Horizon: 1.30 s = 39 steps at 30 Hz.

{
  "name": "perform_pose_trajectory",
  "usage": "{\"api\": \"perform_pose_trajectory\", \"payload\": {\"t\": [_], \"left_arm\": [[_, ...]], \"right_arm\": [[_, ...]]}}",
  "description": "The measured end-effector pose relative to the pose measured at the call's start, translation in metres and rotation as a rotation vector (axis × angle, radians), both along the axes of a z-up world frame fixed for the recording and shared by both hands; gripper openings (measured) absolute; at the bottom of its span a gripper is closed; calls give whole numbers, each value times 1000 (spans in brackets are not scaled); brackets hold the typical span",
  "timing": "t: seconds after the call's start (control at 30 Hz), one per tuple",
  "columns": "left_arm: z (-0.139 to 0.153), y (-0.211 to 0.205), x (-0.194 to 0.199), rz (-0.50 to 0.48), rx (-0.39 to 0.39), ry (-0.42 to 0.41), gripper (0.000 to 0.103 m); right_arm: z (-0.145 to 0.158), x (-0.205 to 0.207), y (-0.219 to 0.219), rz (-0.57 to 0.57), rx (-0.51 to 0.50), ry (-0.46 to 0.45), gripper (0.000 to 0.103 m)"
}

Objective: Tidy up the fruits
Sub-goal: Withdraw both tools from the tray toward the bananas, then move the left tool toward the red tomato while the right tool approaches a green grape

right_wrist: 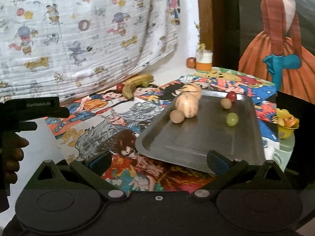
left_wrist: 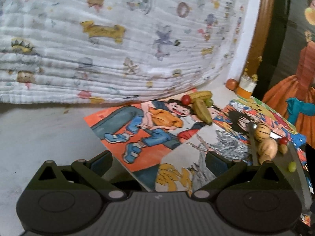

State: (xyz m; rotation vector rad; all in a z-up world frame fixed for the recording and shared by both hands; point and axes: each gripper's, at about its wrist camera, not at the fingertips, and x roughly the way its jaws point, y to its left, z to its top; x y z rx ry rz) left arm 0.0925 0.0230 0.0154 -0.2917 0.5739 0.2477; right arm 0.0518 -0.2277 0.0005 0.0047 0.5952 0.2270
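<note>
Bananas (right_wrist: 135,84) lie at the worktop's far edge, long axis running near-to-far, nearer the left tool (left_wrist: 157,157). Both it and the right tool (right_wrist: 157,157) gape wide, holding nothing.

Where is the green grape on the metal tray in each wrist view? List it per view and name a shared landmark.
Left wrist: the green grape sits far right, low on the tray, seen edge-on.
Right wrist: the green grape lies right of centre on the tray.
Shared landmark: the bananas by the patterned cloth.
</note>
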Motion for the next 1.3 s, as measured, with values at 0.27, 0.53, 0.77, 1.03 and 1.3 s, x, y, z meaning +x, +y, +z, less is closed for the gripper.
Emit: {"api": "perform_pose_trajectory", "payload": {"t": [0.27,0.53,0.77,1.03,1.3], "left_arm": [[-9,17,12,44,-22,24,103],[-7,23,30,-27,36,2,103],[8,18,59,-193,218,-56,103],[10,11,85,-299,325,-59,103],[3,7,112,-367,338,-51,103]], "right_arm": [[-6,11,6,19,17,-12,102],[25,41,11,128,-61,-81,102],[62,86,16,257,-87,-87,102],[63,119,21,303,-128,-85,102],[70,160,15,332,-213,-117,102]]}}
